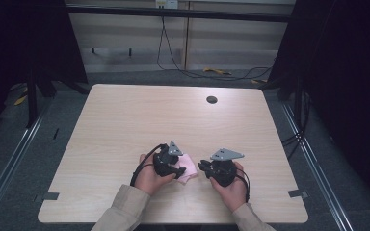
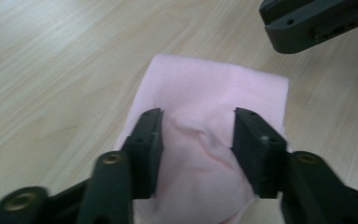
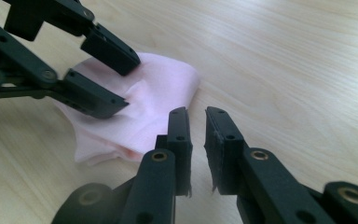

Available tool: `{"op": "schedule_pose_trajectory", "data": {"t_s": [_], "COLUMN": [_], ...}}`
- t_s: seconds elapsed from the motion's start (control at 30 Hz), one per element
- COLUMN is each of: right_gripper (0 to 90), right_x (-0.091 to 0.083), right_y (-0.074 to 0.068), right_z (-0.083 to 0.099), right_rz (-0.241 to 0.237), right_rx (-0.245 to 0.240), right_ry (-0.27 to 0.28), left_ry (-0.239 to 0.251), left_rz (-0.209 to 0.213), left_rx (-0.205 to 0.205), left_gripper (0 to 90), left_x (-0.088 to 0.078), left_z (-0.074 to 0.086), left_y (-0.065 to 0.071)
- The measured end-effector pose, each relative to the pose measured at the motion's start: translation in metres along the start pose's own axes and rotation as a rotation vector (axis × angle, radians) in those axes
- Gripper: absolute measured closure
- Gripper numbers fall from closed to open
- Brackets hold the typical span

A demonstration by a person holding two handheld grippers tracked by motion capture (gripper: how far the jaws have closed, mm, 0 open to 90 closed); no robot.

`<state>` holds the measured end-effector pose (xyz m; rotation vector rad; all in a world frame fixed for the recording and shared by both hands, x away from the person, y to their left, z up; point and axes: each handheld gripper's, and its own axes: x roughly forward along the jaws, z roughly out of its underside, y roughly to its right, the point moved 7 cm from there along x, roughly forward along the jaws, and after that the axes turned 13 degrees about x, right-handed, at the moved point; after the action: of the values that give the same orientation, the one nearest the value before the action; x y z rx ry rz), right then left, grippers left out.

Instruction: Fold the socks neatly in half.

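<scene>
A small pink cloth [image 1: 189,166] lies crumpled on the wooden table [image 1: 139,115], near its front edge. My left gripper [image 1: 178,169] sits over the cloth's left part. In the left gripper view the left gripper [image 2: 198,126] is open, its jaws standing either side of a raised fold in the cloth [image 2: 209,88] without pressing it. My right gripper [image 1: 201,166] is just right of the cloth. Its jaws [image 3: 196,121] are a narrow gap apart with nothing between them, pointing at the cloth's [image 3: 163,88] near edge. Beyond them the left gripper [image 3: 125,83] hovers open on the cloth.
A round dark cable hole [image 1: 212,99] is in the table's far right part. Cables [image 1: 173,60] trail on the floor behind the table. Dark stands [image 1: 33,91] flank both sides. A person's sleeves [image 1: 123,209] come in at the bottom.
</scene>
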<state>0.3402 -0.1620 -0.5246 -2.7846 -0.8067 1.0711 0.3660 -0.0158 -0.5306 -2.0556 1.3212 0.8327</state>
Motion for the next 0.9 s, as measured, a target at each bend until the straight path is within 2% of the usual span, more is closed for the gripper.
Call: {"op": "schedule_pose_trajectory", "data": {"t_s": [0.07,0.17,0.27,0.3,0.4,0.43,0.5,0.53,0.57,0.67,0.7,0.77,0.9], "right_gripper": [79.3,78.2,75.7,74.2,70.2,69.0,67.1,66.8,66.1,64.8,64.2,63.5,61.0], "right_x": [-0.002,-0.004,-0.007,-0.008,-0.01,-0.011,-0.012,-0.012,-0.012,-0.012,-0.012,-0.014,-0.016], "right_y": [0.0,0.0,0.001,0.001,0.006,0.008,0.011,0.013,0.014,0.015,0.015,0.016,0.018], "right_z": [-0.001,-0.002,-0.001,-0.001,-0.001,-0.001,-0.002,-0.001,-0.001,0.002,0.002,0.003,0.003], "right_rz": [-0.003,-0.006,-0.006,-0.006,-0.002,-0.001,0.005,0.006,0.009,0.015,0.014,0.017,0.016], "right_rx": [0.008,0.008,0.007,0.01,0.017,0.023,0.037,0.038,0.04,0.033,0.031,0.032,0.035], "right_ry": [0.007,0.016,0.023,0.025,0.033,0.034,0.04,0.041,0.039,0.034,0.034,0.038,0.045], "left_ry": [0.015,0.009,0.039,0.067,0.113,0.124,0.133,0.134,0.114,0.047,0.052,0.067,0.08], "left_rz": [-0.006,0.016,0.029,0.032,0.013,0.017,0.023,0.016,0.023,0.047,0.059,0.056,0.058], "left_rx": [-0.002,0.031,0.004,-0.011,-0.014,-0.014,-0.033,-0.039,-0.034,-0.023,-0.029,-0.026,-0.027], "left_gripper": [46.8,44.5,39.8,37.0,33.1,34.8,52.3,56.3,62.8,65.6,63.5,59.3,36.6], "left_x": [-0.003,0.0,-0.003,-0.005,-0.014,-0.017,-0.02,-0.019,-0.016,-0.003,0.001,0.002,-0.004], "left_z": [0.001,0.007,0.007,0.006,0.003,0.002,0.0,-0.001,0.0,0.009,0.011,0.012,0.008], "left_y": [-0.002,-0.001,-0.003,-0.004,-0.01,-0.011,-0.01,-0.01,-0.008,-0.003,-0.001,-0.001,-0.003]}}
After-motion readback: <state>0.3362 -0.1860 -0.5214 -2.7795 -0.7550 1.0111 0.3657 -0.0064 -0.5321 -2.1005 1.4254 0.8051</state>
